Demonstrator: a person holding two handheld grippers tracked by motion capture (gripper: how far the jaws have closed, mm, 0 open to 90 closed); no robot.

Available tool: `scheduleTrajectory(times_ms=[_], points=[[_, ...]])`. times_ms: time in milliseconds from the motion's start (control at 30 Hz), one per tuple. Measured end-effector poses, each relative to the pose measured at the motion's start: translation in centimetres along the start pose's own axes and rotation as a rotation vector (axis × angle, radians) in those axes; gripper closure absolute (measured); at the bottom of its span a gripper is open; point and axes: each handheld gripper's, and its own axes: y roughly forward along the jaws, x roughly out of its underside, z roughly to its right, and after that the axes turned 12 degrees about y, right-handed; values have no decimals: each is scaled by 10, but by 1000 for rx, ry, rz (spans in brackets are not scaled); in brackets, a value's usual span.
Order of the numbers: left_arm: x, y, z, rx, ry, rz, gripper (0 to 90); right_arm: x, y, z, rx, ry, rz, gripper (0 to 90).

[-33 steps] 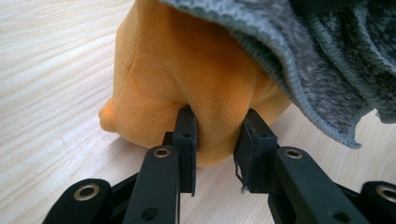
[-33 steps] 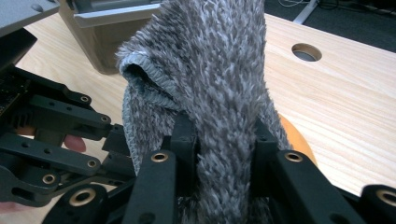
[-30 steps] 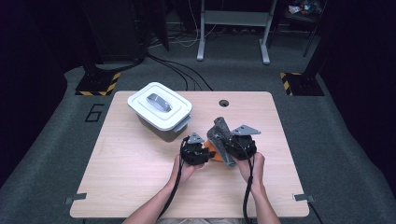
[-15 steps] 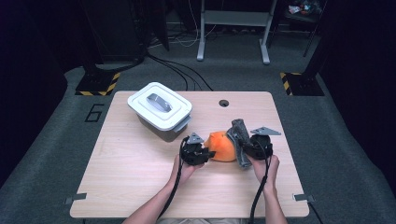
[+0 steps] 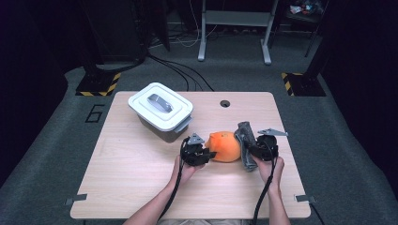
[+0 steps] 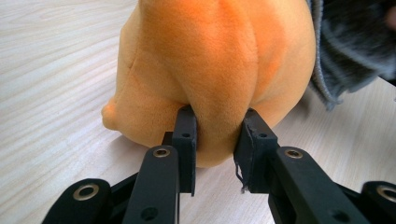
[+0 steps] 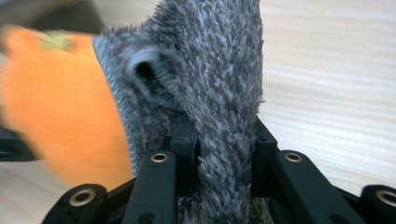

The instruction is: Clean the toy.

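Orange plush toy lies on the wooden table, right of centre toward the person's edge, with the grey fuzzy cloth touching its right side. Left gripper sits at the toy's left end, jaws clamped on a fold of the orange plush; in the left gripper view the left gripper has both black pads pressed into the soft fabric, which bulges between them, and the toy rests on the table with the cloth draped at its far right edge. Right gripper is at the toy's right side, jaws clamped on the grey cloth; in the right gripper view the right gripper pinches a standing ridge of the cloth between its jaws, with the orange toy blurred just beside the cloth on the left and bare table on the right. Person's left hand and right hand hold the grippers from the near edge. White lidded container with a grey handle stands farther back left on the table, apart from toy and grippers. Small round hole shows in the tabletop near the far edge.
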Motion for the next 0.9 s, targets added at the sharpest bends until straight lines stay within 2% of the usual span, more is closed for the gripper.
scheduleTrajectory(times_ms=[67, 133, 267, 367, 467, 567, 700, 900], points=[[0, 0, 1, -1, 1, -3, 710, -2, -7, -7, -27, -8, 18, 698], [-1, 0, 1, 0, 11, -1, 710, -6, -13, -19, -62, -37, 36, 698], [-1, 0, 2, -3, 10, -1, 709, -11, -16, -45, -91, -106, 41, 697], [-1, 0, 2, -4, 12, -4, 709, -12, -11, -60, -103, -150, 28, 694], [-1, 0, 1, -8, 18, -13, 708, -10, -2, -72, -82, -184, 12, 692], [0, 0, 0, -7, 18, -11, 708, -8, 2, -76, -57, -217, 14, 693], [-1, 1, 2, -6, 16, -8, 709, -9, 1, -72, -33, -227, 13, 696], [-2, 1, 3, -2, 22, -13, 709, -9, -2, -59, -22, -193, 19, 697]])
